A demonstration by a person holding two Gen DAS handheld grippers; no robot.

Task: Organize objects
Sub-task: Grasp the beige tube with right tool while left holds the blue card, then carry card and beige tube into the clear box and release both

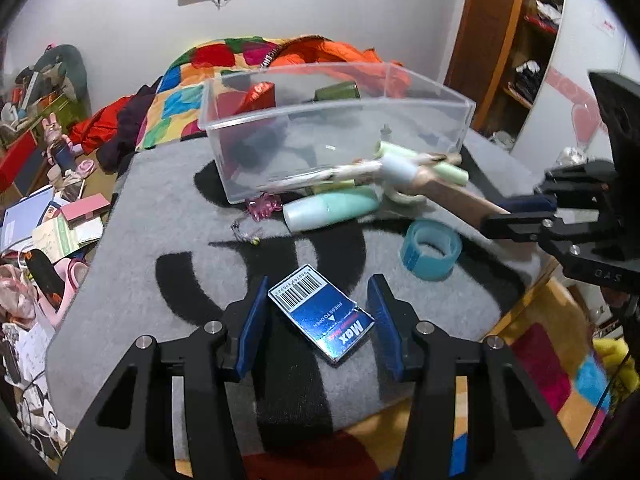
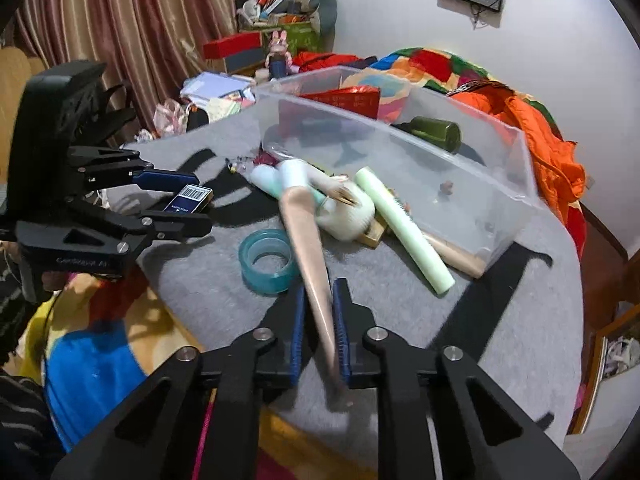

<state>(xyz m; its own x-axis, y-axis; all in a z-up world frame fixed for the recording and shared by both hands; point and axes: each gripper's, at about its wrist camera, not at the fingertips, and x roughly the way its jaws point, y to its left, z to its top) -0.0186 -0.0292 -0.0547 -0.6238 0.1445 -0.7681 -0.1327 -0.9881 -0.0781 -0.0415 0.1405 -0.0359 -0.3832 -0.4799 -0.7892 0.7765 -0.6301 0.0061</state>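
Now the blue box (image 1: 322, 314) lies between the left tongs (image 1: 320, 322) — untouched.

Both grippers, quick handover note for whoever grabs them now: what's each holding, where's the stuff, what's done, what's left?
Right gripper: shut on the tan handle, its far end among the pile.
Left gripper: open, straddling the blue box; pads not touching it.
Clear bin: nothing visibly sorted into it yet.
Left outside on the grey blanket: tape roll, mint bottle, pale green tube, pink clip, blue box.
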